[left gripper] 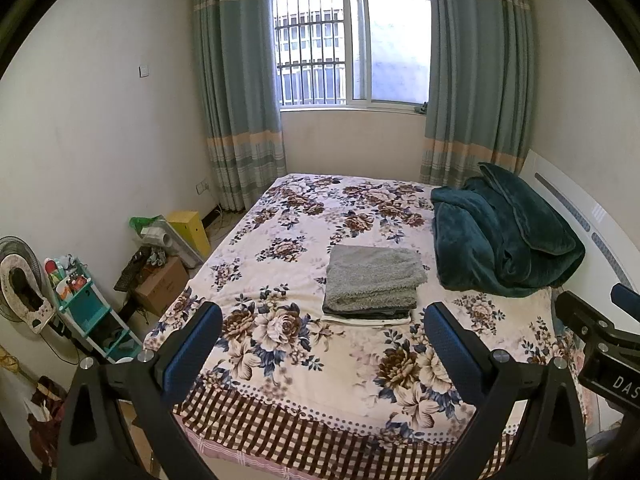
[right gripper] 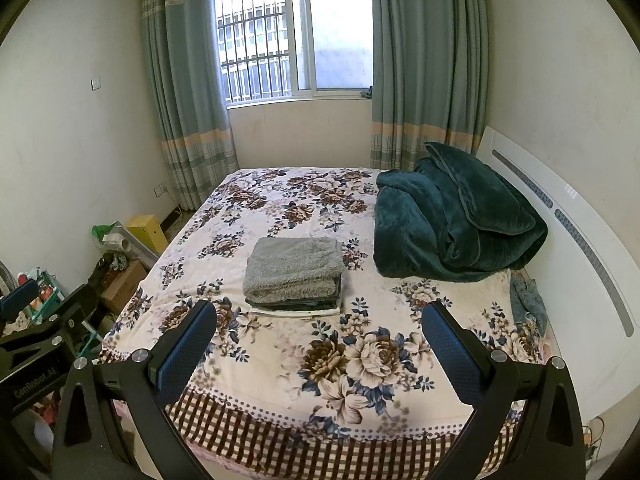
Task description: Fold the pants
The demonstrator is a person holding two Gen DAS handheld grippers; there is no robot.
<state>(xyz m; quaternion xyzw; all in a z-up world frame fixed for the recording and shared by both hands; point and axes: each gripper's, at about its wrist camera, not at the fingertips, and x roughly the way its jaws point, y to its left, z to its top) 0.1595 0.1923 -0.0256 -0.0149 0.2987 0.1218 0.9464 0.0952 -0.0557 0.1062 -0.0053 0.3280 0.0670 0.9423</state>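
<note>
Both my left gripper (left gripper: 320, 344) and right gripper (right gripper: 320, 340) gape wide, empty, short of the folded stack (right gripper: 294, 276); probably finished, unless the denim piece (right gripper: 528, 300) right of it is next.

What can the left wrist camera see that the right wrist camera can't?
Only the left wrist view shows the round fan by the wall and the whole teal shelf.

Only the right wrist view shows crumpled denim beside the white headboard.

Both show the flowery bed cover, the stack of folded clothes with a fluffy grey piece on top, the green blanket, and open hand-held grippers.
</note>
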